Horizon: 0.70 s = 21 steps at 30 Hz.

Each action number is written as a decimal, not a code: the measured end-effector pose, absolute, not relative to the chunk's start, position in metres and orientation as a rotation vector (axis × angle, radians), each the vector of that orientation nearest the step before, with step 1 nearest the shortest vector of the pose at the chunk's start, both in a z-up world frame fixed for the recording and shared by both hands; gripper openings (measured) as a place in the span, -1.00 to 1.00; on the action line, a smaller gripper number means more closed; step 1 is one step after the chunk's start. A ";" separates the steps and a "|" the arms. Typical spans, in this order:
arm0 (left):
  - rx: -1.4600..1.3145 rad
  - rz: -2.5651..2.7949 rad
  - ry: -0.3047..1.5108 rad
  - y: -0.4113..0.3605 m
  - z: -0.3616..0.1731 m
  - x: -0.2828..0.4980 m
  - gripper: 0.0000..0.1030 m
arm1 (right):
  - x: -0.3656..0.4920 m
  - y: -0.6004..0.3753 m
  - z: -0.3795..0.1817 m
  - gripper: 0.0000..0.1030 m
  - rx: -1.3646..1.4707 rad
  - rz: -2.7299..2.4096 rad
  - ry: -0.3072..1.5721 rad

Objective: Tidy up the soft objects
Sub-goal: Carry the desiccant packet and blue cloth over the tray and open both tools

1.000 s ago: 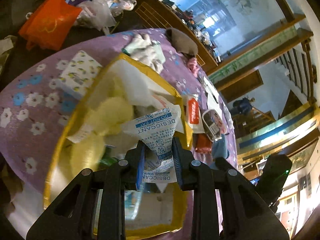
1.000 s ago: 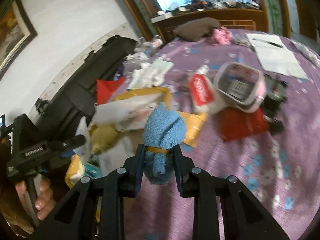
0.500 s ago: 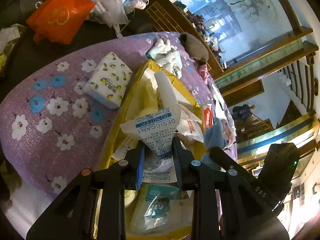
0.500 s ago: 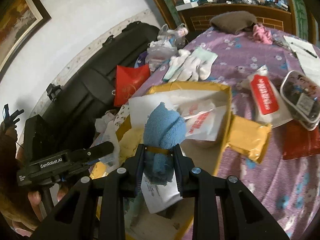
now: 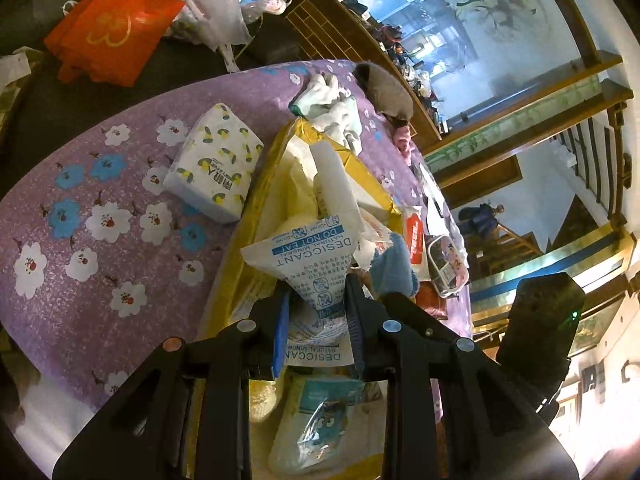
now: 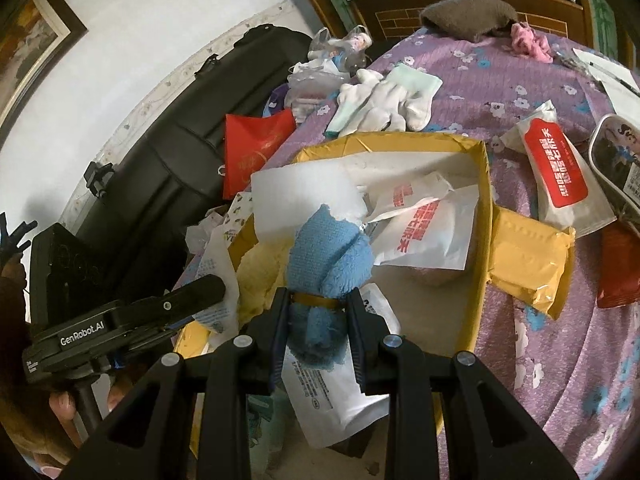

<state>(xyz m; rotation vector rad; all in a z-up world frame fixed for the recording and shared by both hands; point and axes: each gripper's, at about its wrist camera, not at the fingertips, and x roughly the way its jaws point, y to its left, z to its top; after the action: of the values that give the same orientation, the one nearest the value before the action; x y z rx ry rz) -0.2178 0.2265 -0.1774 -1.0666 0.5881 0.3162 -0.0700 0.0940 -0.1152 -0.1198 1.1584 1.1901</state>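
Table (image 6: pixel 560 360), purple floral cloth, cluttered. Box (image 6: pixel 484 208), yellow cardboard, sits mid-table & is already part full: white foam sheet (image 6: pixel 304 188), red-print white pouch (image 6: pixel 424 220), yellow fluffy thing (image 6: pixel 260 276), small cartoon packet (image 5: pixel 320 420) at the near end.

Judged progress: roughly halfway. Several soft bits are in the box; two more are held over it, not yet dropped. Left out on the cloth: tissue pack (image 5: pixel 216 164) w/ lemon print just beside the box, white gloves (image 6: pixel 380 100) at its far end, brown cloth (image 6: pixel 468 16) & pink scrap (image 6: pixel 528 40) at the far edge, wipes pack (image 6: pixel 556 168) to the box's right.

Left gripper (image 5: pixel 316 304): jaws narrow, pinching a desiccant sachet (image 5: pixel 308 260) above the box's near part. Sachet is white, blue print, limp, hangs creased.

Right gripper (image 6: pixel 318 312): jaws narrow, clamped on a blue towel (image 6: pixel 328 256) at its gold band, over the box interior. Towel is rolled, fluffy terry, bulges above the pads; looks squashy, should drop w/o fuss.
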 end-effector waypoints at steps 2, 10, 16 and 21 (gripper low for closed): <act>-1.067 0.315 0.588 0.226 -0.177 -0.218 -0.52 | -0.071 0.095 -0.116 -0.49 -0.119 1.189 1.165; -1.059 0.320 0.589 0.226 -0.178 -0.216 -0.52 | -0.071 0.094 -0.118 -0.49 -0.108 1.196 1.170; -1.046 0.349 0.597 0.226 -0.177 -0.212 -0.52 | -0.069 0.098 -0.116 -0.43 -0.097 1.228 1.150; -1.040 0.377 0.609 0.224 -0.175 -0.207 -0.51 | -0.077 0.101 -0.114 -0.04 -0.140 1.244 1.106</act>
<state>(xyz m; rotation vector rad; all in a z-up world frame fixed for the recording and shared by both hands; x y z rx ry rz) -0.2070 0.2242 -0.1749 -1.0399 0.6089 0.3766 -0.0765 0.1005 -0.1138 -0.1398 1.1065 1.2436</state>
